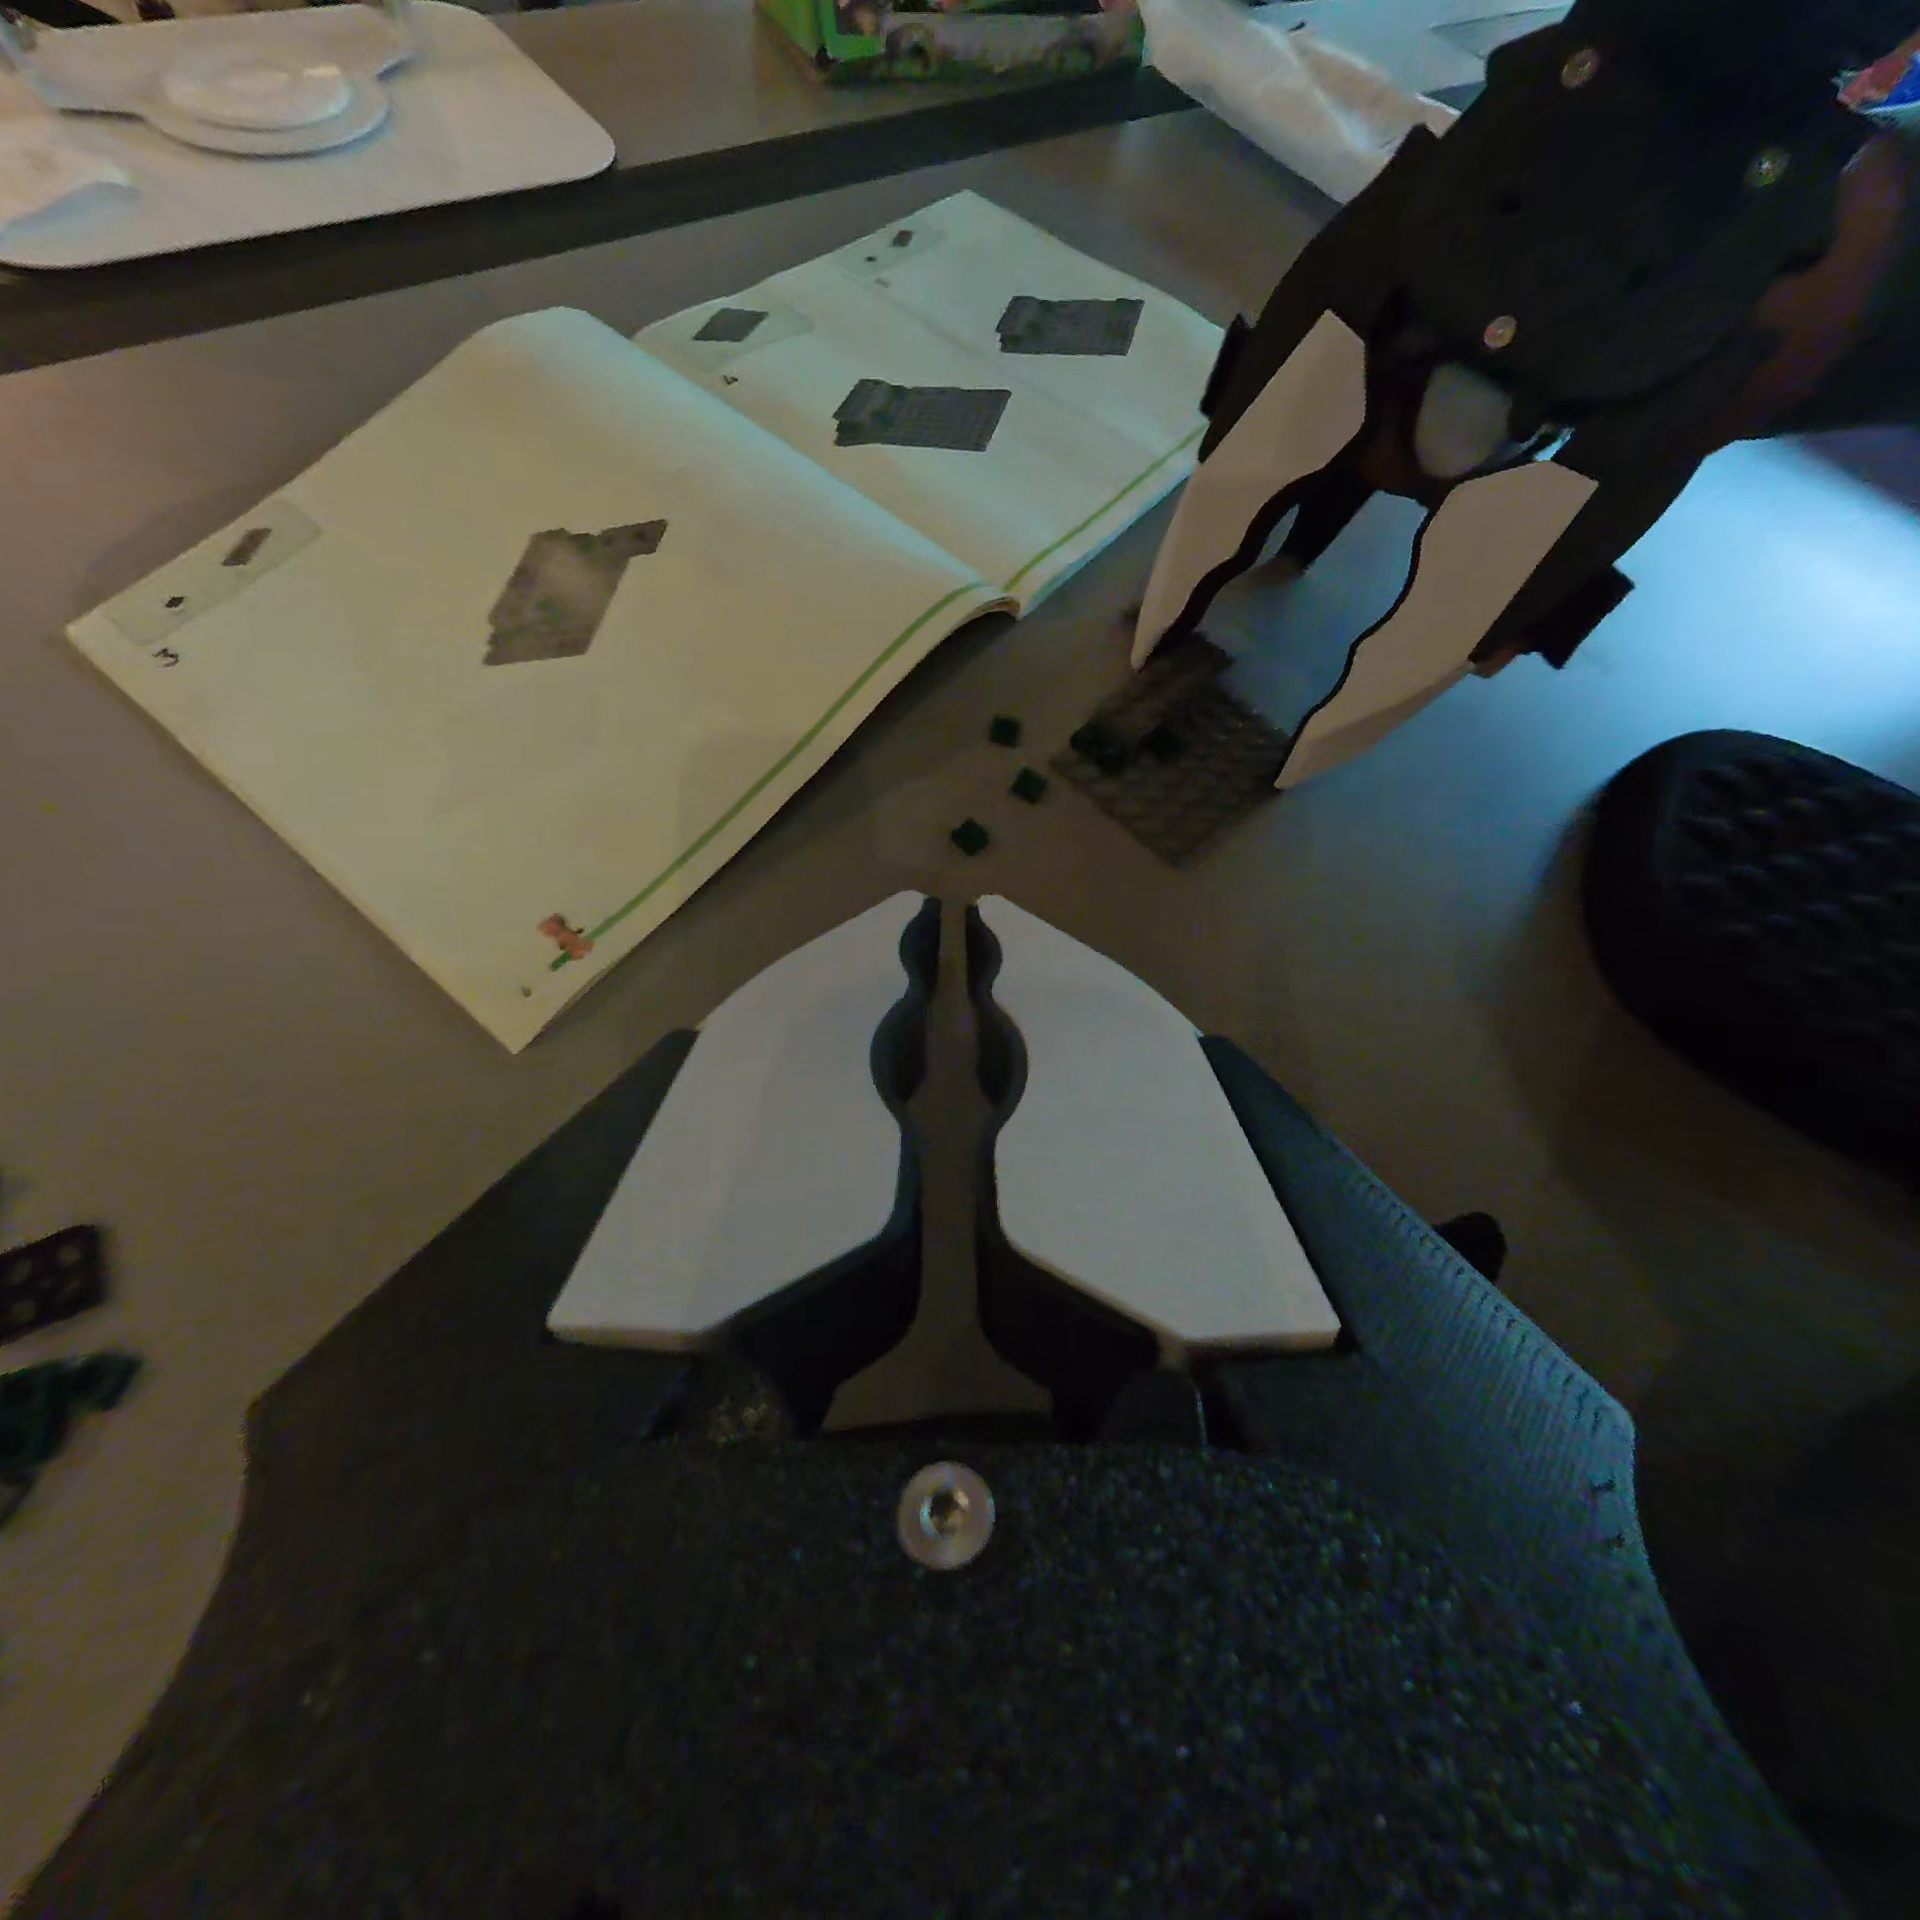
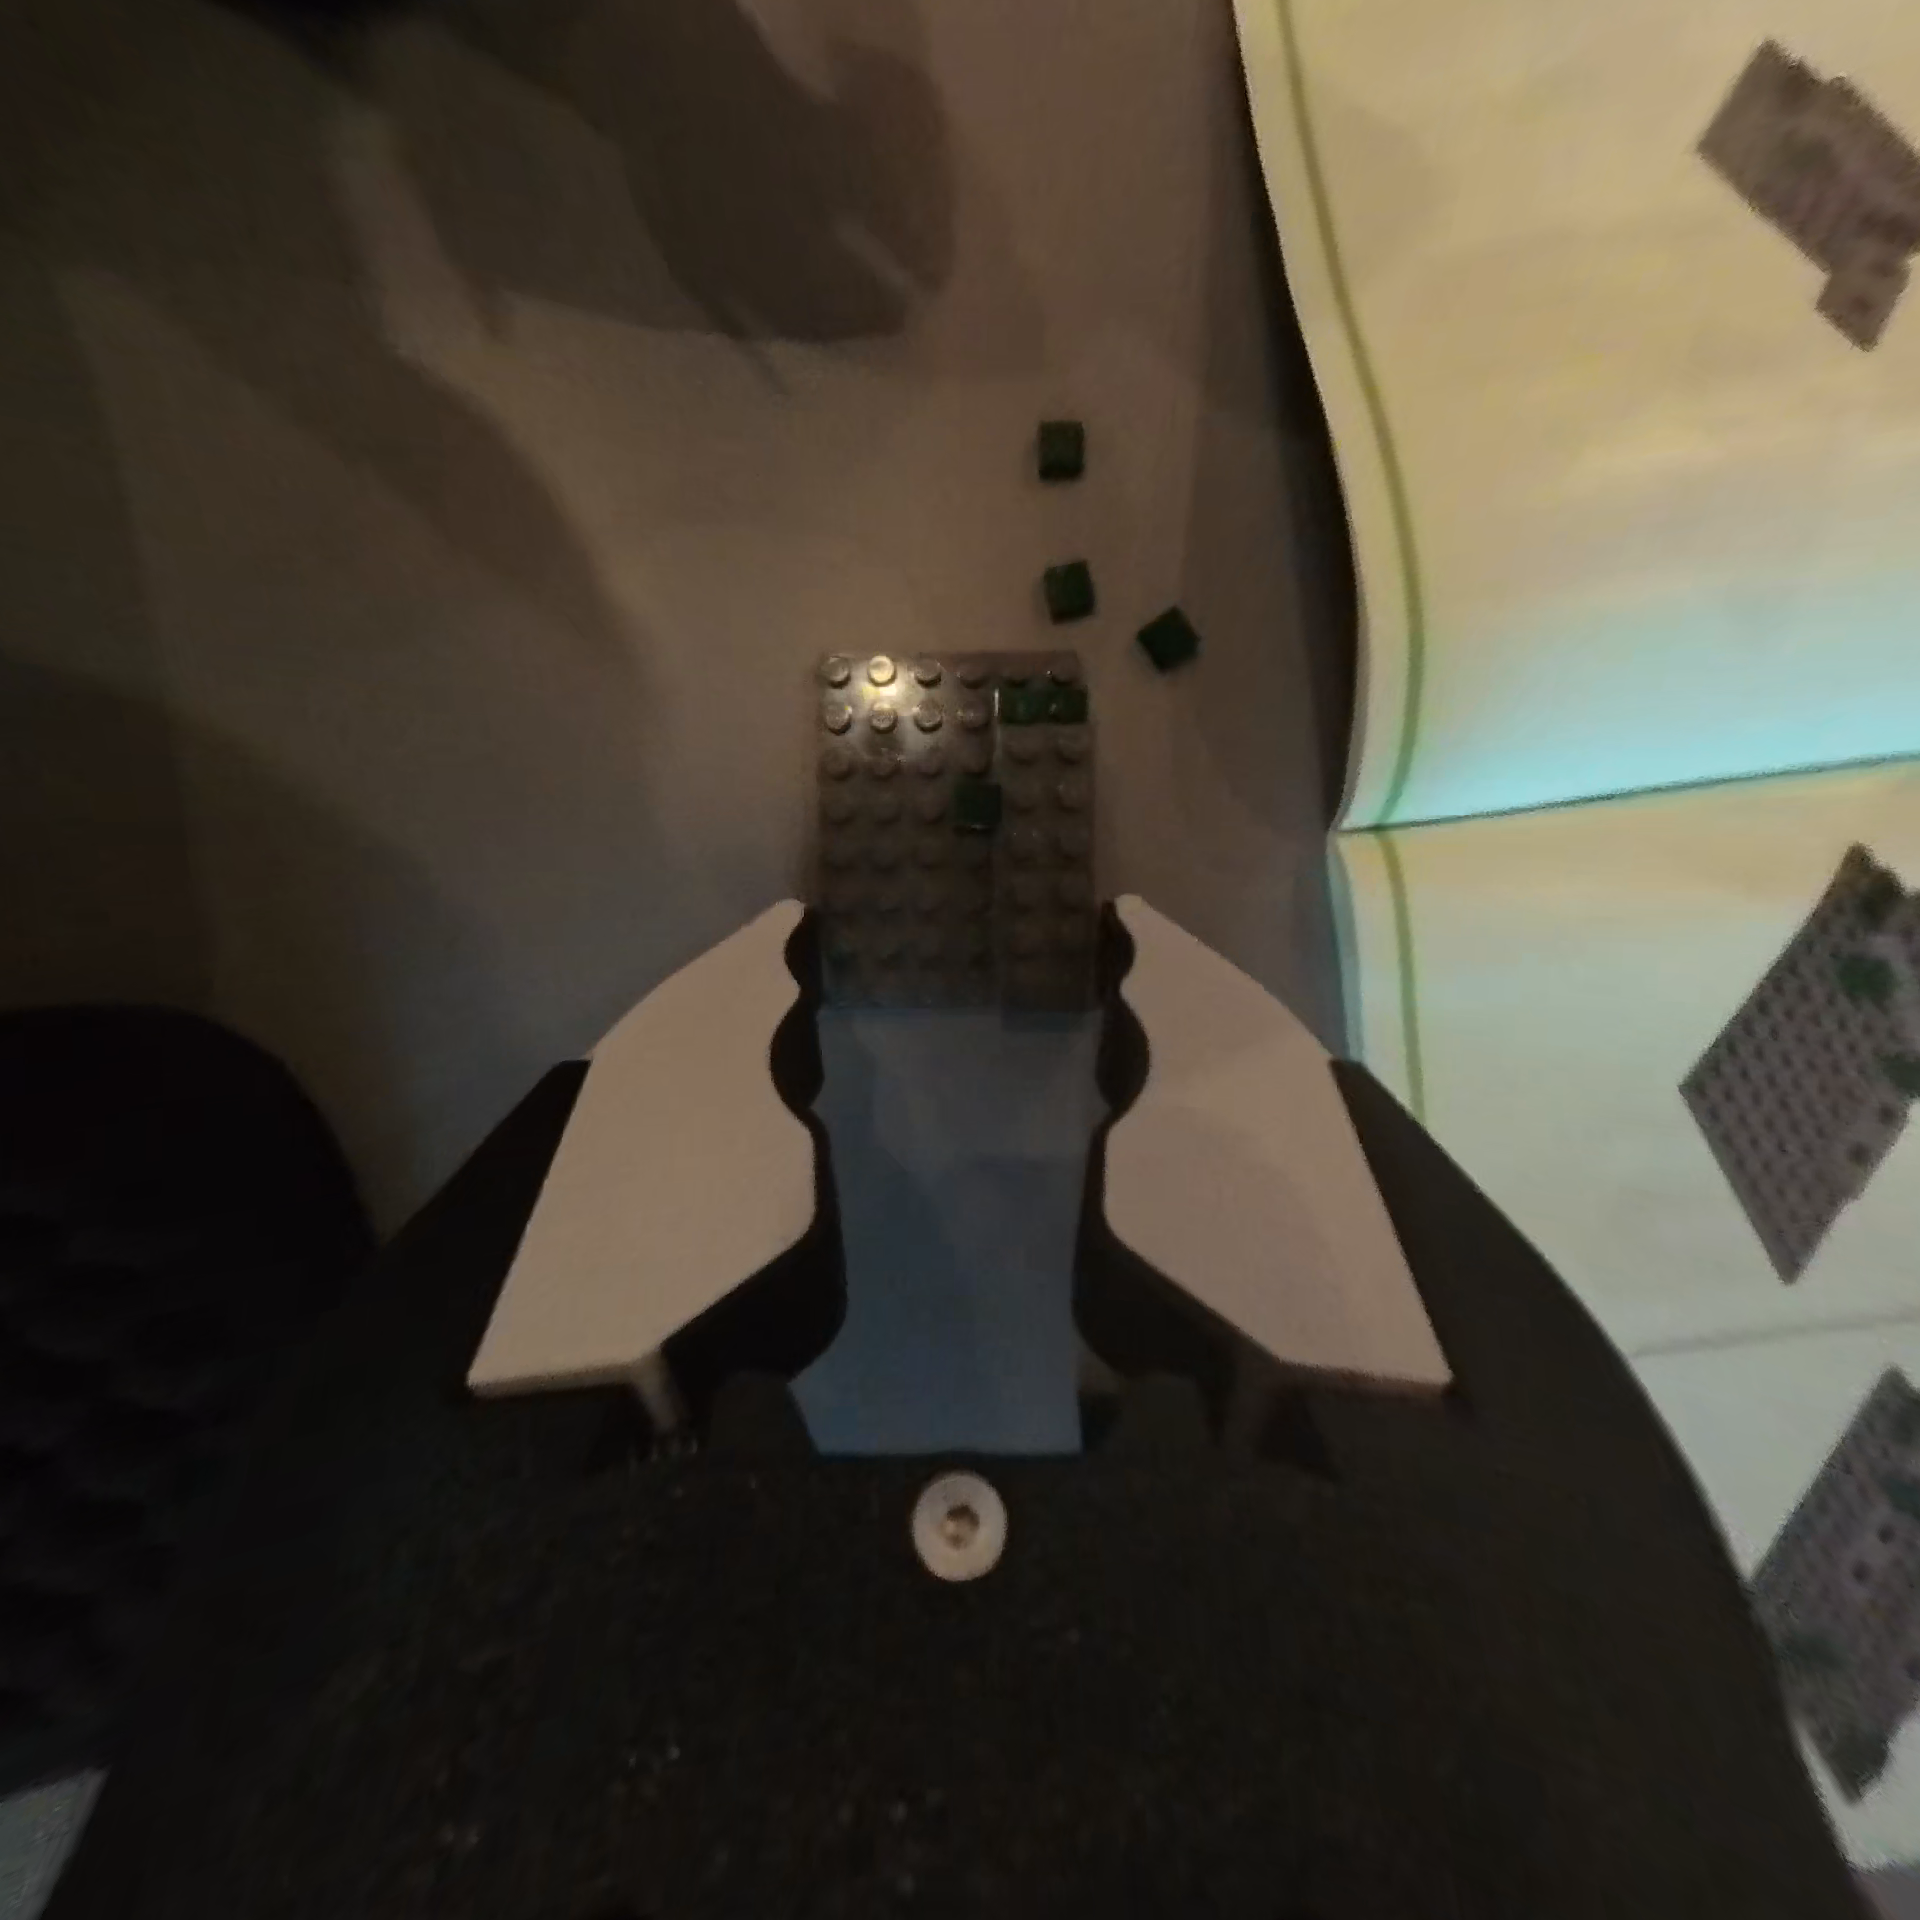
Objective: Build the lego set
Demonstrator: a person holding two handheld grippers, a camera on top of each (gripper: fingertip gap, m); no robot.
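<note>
Leftmost, the booklet [image 1: 582,623] lies open on the desk [image 1: 208,1091]; the left gripper [image 1: 954,914] hovers clenched and empty; three green bits [image 1: 1003,774] sit beside the grey plate [image 2: 951,821], whose near end the right gripper [image 2: 954,914] straddles, released

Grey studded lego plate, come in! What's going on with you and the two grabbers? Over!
Right gripper open, straddling grey studded lego plate. Left gripper nearly shut, empty. Three loose small dark green pieces beside plate, nothing blocking.
</note>
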